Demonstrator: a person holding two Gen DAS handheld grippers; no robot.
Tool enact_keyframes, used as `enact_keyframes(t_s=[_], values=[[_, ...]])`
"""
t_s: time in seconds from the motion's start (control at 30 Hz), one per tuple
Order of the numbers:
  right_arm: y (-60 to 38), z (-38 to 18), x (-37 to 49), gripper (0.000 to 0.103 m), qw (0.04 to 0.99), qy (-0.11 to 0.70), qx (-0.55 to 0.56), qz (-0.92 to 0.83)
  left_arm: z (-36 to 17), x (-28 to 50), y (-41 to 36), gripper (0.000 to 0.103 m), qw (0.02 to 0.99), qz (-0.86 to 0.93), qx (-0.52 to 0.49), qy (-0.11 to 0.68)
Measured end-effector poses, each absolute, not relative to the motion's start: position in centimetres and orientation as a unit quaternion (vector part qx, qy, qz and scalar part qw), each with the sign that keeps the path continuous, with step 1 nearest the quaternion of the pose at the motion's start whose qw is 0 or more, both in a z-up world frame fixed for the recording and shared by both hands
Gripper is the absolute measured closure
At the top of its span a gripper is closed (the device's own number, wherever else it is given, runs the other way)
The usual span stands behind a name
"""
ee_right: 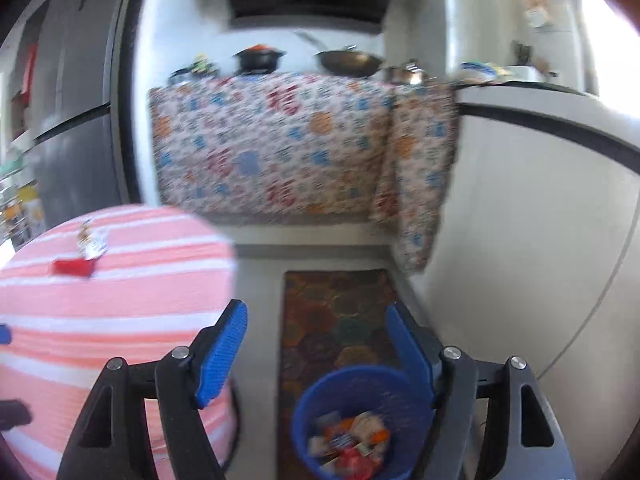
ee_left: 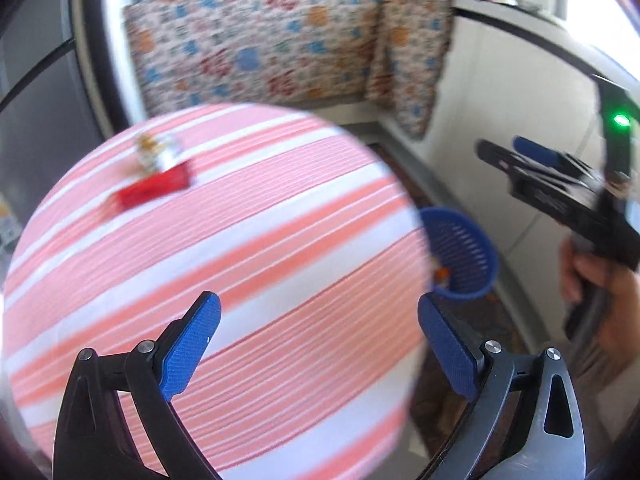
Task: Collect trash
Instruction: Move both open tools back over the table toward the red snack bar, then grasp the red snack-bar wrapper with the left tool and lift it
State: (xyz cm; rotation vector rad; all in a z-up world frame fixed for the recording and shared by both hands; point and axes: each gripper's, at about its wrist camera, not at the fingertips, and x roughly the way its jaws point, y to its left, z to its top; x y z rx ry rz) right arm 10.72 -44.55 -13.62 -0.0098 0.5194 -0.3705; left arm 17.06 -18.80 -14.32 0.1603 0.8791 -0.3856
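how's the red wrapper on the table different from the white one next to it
The red wrapper is plain red and lies nearer the camera; the white wrapper is pale with an orange-brown print and lies just behind it. Both rest on the striped tablecloth, not yet in the blue bin.

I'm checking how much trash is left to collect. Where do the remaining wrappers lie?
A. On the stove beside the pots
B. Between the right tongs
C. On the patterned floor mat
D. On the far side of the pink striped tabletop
D: a red wrapper and a pale one lie on the striped table; the blue bin on the floor already holds the rest.
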Motion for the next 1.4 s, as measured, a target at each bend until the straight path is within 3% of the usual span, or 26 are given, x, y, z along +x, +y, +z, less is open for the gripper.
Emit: enact_keyframes(t_s=[0.4, 0.6, 0.77, 1.17, 1.3, 1.4], values=[[-24.0, -20.4, 15.7, 0.029, 0.911, 0.401, -0.097, 0.017, -19.4, 22.9, -5.1, 0.004, 0.883, -0.096, 0.039, 0.458], [-22.2, -22.0, 19.9, 0.029, 0.895, 0.443, -0.046, 0.000, -21.1, 25.8, -3.5, 0.004, 0.880, -0.111, 0.069, 0.457], [-22.5, -22.5, 22.0, 0.019, 0.903, 0.429, -0.016, -0.027, -21.1, 27.7, -2.6, 0.000, 0.874, -0.139, 0.082, 0.458], [-22.3, -22.2, 22.1, 0.019, 0.903, 0.429, -0.020, -0.028, -20.0, 33.9, -3.3, 0.001, 0.821, -0.281, 0.202, 0.454], [-22.3, -22.1, 22.3, 0.019, 0.903, 0.429, -0.021, -0.029, -18.0, 37.2, -3.5, 0.002, 0.821, -0.315, 0.145, 0.454], [-22.3, -22.1, 22.3, 0.019, 0.902, 0.429, -0.021, -0.029, -17.5, 38.5, -5.6, 0.002, 0.817, -0.323, 0.187, 0.440]])
